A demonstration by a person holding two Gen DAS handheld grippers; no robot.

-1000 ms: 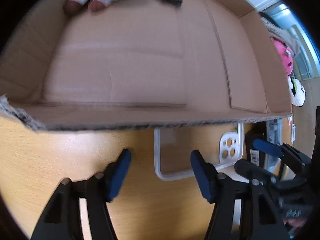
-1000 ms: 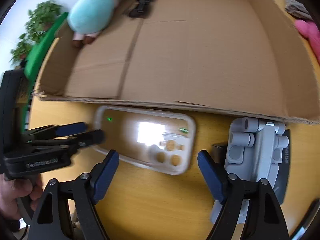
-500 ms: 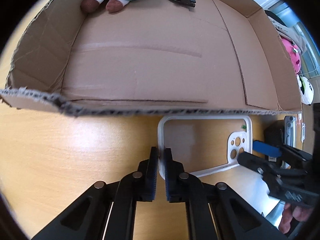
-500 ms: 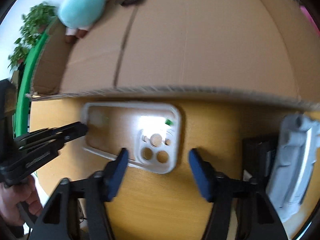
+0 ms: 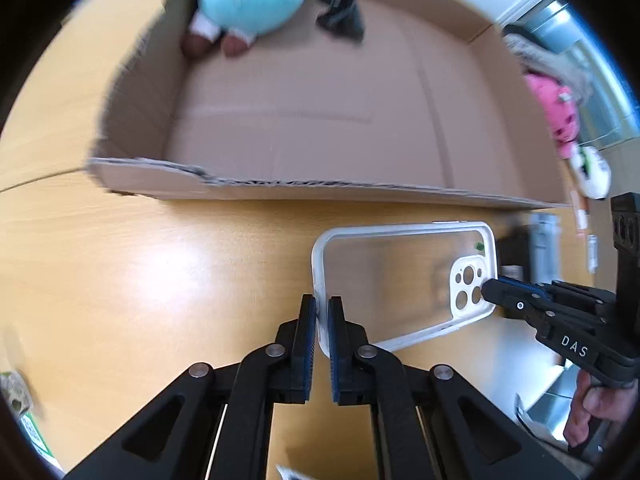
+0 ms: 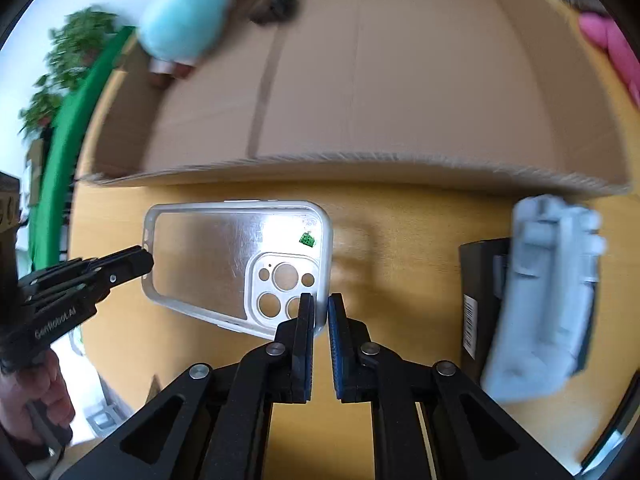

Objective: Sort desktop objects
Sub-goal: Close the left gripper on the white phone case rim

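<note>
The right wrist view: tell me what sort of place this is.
Probably an office or home desk being tidied: a wooden tabletop, an open cardboard box holding a plush toy, a clear phone case, and potted plants behind.

Cardboard box (image 5: pixel 320 192) wall blocks ahead; box floor mostly open.

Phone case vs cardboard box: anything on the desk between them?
Nothing: both wrist views show only bare wooden desk between the phone case and the cardboard box's near wall. Both grippers, left and right, grip the case's ends.
</note>
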